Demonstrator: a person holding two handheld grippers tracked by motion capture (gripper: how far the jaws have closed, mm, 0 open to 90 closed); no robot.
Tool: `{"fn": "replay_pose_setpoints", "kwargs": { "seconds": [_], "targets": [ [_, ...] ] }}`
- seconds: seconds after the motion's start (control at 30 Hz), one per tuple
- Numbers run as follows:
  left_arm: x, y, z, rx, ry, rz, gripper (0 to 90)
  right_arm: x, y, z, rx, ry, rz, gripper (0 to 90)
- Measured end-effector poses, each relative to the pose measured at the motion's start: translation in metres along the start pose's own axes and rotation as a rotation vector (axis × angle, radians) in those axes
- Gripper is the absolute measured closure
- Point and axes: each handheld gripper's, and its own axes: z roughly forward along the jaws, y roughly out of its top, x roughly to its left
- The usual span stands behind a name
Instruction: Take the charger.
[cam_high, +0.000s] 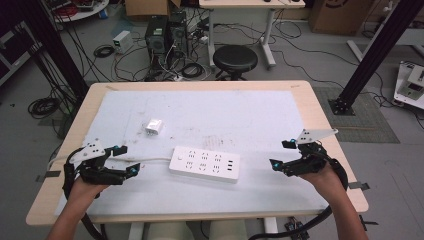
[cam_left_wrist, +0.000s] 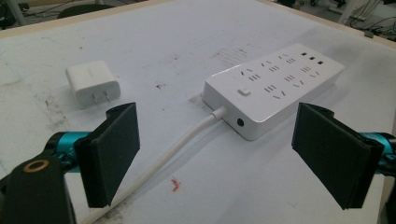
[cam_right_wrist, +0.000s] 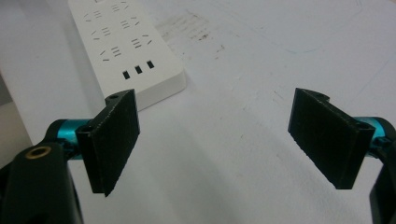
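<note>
A white power strip (cam_high: 205, 164) lies near the middle of the table, its white cable (cam_high: 147, 160) running left. The left gripper view shows the strip (cam_left_wrist: 275, 86) ahead with its cable (cam_left_wrist: 182, 144) passing between the jaws. A small white plug adapter (cam_high: 154, 126) rests behind the strip, prongs showing (cam_left_wrist: 92, 84). My left gripper (cam_high: 125, 160) hovers left of the strip, open and empty (cam_left_wrist: 215, 154). My right gripper (cam_high: 281, 155) sits to the strip's right, also open with nothing between its pads (cam_right_wrist: 215, 144); the strip's USB end (cam_right_wrist: 130, 51) lies ahead on its left.
A pale sheet (cam_high: 225, 115) covers the wooden table (cam_high: 320, 125), smudged in the middle. Beyond the far edge stand a black stool (cam_high: 235, 60), computer towers (cam_high: 165, 35) and tangled floor cables. Black frame posts rise at both sides.
</note>
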Motion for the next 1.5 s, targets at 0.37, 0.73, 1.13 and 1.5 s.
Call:
{"fn": "replay_pose_setpoints", "kwargs": {
  "seconds": [0.37, 0.73, 1.13, 1.5],
  "targets": [
    [0.004, 0.015, 0.000, 0.005, 0.115, -0.013, 15.4, -0.001, 0.003, -0.002, -0.005, -0.040, 0.012, 16.9],
    [0.029, 0.039, 0.013, 0.004, 0.200, -0.102, 15.4, -0.001, 0.008, 0.007, -0.009, -0.068, 0.037, 16.8],
    [0.046, 0.055, 0.038, 0.004, 0.303, -0.184, 15.4, -0.003, 0.012, 0.007, -0.017, -0.077, 0.073, 16.8],
    [0.055, 0.085, 0.065, 0.037, 0.383, -0.191, 15.4, -0.005, 0.014, 0.012, -0.020, -0.086, 0.079, 16.8]
  ]
}}
